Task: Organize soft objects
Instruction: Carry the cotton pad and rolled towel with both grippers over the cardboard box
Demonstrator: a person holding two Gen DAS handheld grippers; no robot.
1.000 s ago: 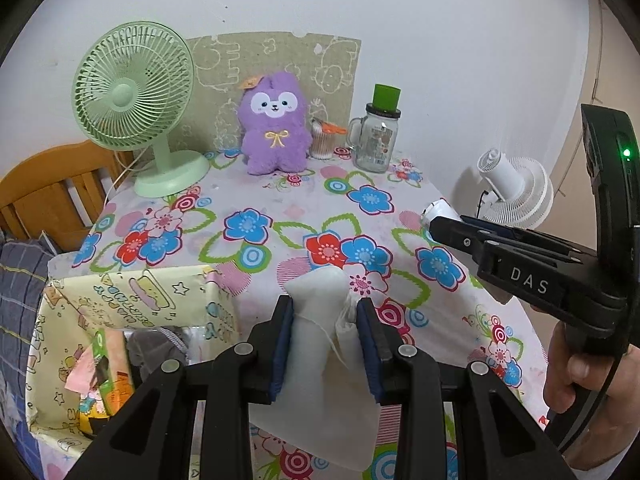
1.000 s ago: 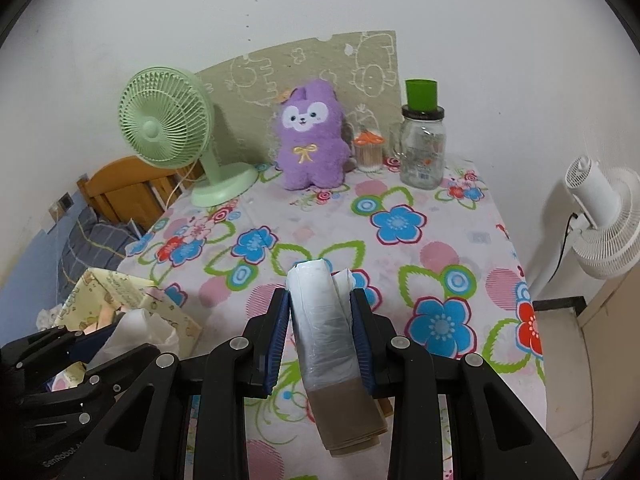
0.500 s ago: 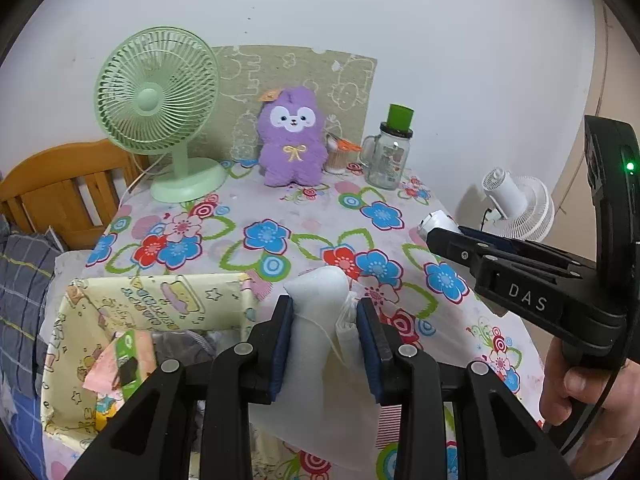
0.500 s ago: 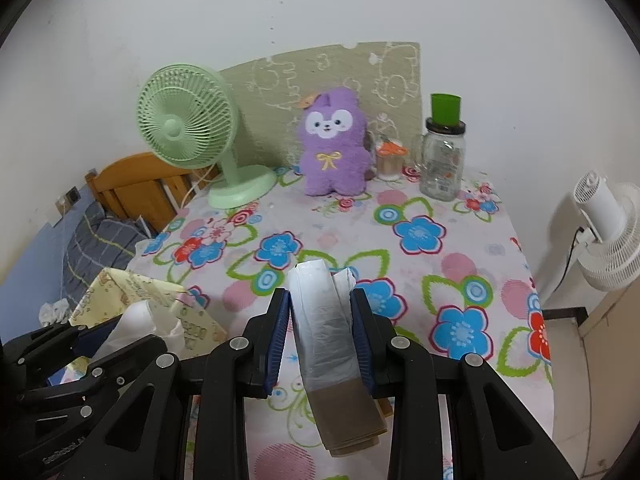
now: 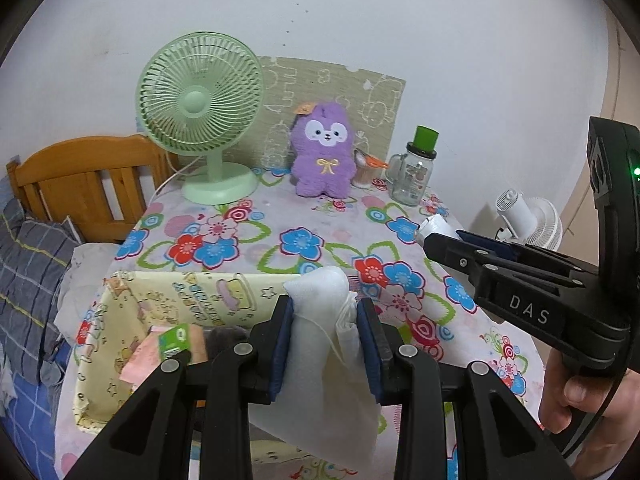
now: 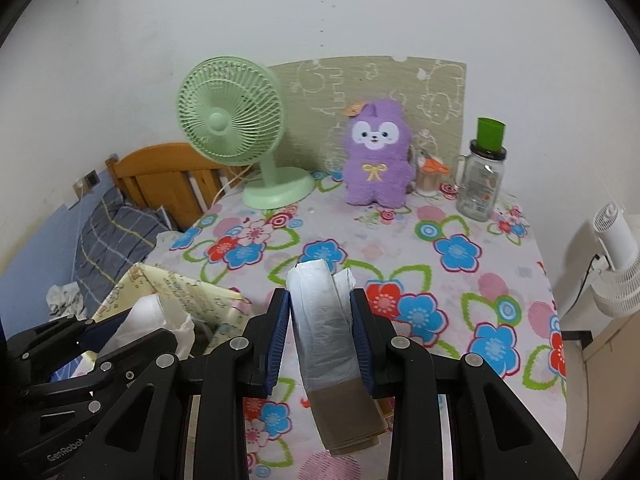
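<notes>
My left gripper (image 5: 325, 316) is shut on a white foam pouch (image 5: 320, 360), held above the near table edge beside a yellow cartoon-print storage box (image 5: 176, 292). My right gripper (image 6: 320, 312) is shut on a roll of white plastic bags (image 6: 322, 320) with a brown paper band at its lower end. The right gripper also shows in the left wrist view (image 5: 440, 240), to the right of the pouch. The left gripper with its pouch shows in the right wrist view (image 6: 132, 332), over the box (image 6: 180, 288). A purple plush toy (image 5: 323, 152) stands at the table's back.
The box holds pink and green packets (image 5: 168, 346). A green desk fan (image 5: 200, 120), a small cup (image 5: 366, 170) and a glass jar with a green lid (image 5: 414, 172) stand at the back of the flowered table (image 5: 304, 240). A wooden headboard (image 5: 80, 176) and pillow (image 5: 28, 256) lie left; a white fan (image 5: 528, 216) right.
Both grippers have drawn back and to the left with their loads still held. The yellow box has come further into both views.
</notes>
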